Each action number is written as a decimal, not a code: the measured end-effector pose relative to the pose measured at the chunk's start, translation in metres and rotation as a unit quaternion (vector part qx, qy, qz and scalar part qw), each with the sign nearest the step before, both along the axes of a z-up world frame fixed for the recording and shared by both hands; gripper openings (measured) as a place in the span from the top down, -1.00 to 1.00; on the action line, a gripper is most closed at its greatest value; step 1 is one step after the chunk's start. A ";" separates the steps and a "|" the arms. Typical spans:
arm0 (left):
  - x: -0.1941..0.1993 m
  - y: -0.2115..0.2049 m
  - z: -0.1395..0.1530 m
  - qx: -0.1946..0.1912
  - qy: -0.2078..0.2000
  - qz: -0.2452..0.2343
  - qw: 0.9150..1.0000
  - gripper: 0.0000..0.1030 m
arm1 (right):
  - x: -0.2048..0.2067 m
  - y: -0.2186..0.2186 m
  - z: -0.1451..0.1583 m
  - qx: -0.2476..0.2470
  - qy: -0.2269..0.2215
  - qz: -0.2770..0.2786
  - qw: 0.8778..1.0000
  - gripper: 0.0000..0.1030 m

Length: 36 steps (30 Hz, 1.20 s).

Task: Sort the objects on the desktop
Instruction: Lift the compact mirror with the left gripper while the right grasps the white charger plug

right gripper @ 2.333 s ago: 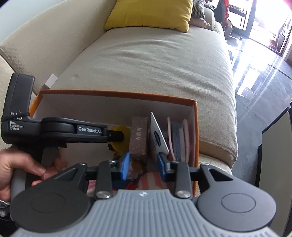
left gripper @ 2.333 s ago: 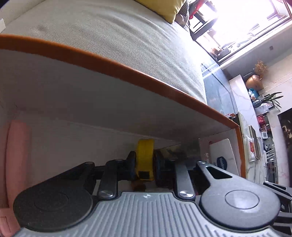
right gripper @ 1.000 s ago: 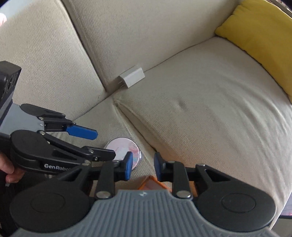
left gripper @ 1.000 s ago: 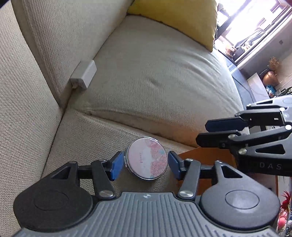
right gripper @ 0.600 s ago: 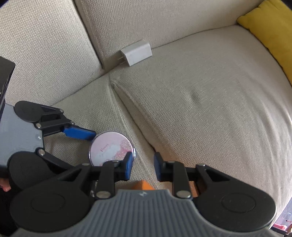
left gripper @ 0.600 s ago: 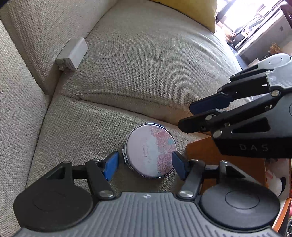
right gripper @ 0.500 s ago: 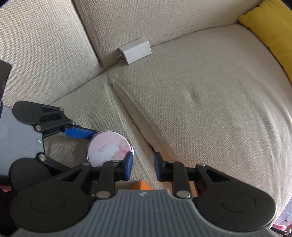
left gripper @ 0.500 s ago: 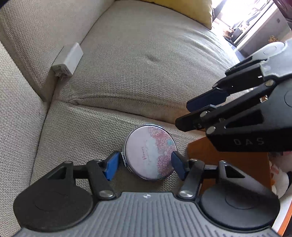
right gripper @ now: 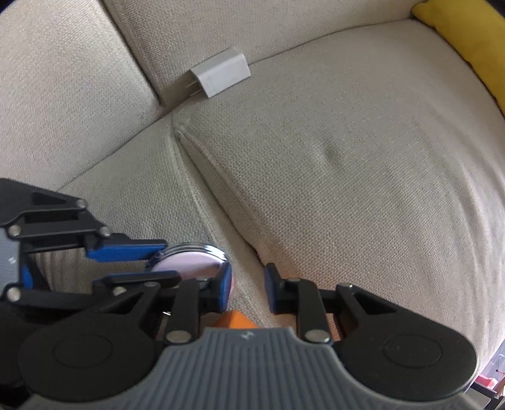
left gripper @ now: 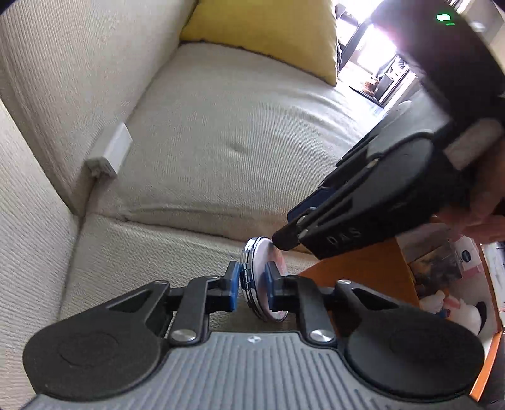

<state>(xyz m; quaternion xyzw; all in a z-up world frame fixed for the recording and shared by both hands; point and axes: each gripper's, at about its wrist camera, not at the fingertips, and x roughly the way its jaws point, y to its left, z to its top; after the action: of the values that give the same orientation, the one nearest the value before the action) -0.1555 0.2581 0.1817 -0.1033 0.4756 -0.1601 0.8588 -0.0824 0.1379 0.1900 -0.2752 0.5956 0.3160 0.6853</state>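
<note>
At the sofa's front edge, the left gripper, jaws just drawn in, pinches a round compact mirror on edge beside the orange box. The right gripper hangs narrowly parted and empty above the seat seam. Only the right wrist view shows the white charger's prongs; only the left shows the box's contents.

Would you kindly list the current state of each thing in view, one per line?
Compact mirror: closed, tipped on edge, gripped across its two faces.
Left gripper: jaws have just been closing, now shut on the compact mirror.
Right gripper: jaws narrowly apart, nothing between them, tip beside the mirror's rim.
White charger: unplugged, lying against the sofa backrest.
Orange box: open-topped, items inside.
Yellow cushion: propped against the backrest.
</note>
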 end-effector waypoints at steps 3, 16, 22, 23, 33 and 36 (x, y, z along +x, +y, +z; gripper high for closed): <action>-0.007 0.013 0.014 0.022 -0.017 0.006 1.000 0.70 | 0.002 0.003 0.003 0.000 -0.004 0.001 1.000 0.54; -0.016 0.035 0.019 0.030 -0.017 0.034 0.999 0.68 | -0.010 0.061 -0.023 0.004 0.042 0.049 0.998 0.72; -0.016 0.045 0.007 0.015 0.004 0.055 0.998 0.70 | 0.010 0.060 -0.012 0.012 0.011 0.023 1.000 0.69; -0.016 0.050 0.007 0.004 0.007 0.067 0.998 0.70 | 0.018 0.060 -0.009 0.021 0.005 0.007 1.000 0.68; 0.000 0.083 0.017 0.021 0.006 0.131 0.991 0.71 | 0.054 0.120 -0.004 0.088 -0.146 0.092 0.981 -0.22; 0.003 0.089 0.016 0.017 0.009 0.135 0.991 0.71 | 0.045 0.134 -0.018 0.066 -0.151 0.177 0.970 -0.26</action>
<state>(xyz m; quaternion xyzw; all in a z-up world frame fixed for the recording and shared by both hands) -0.1526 0.3471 0.1979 -0.1534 0.4677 -0.0332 0.8699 -0.0372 0.2718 0.1719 -0.3745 0.4050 0.4257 0.7173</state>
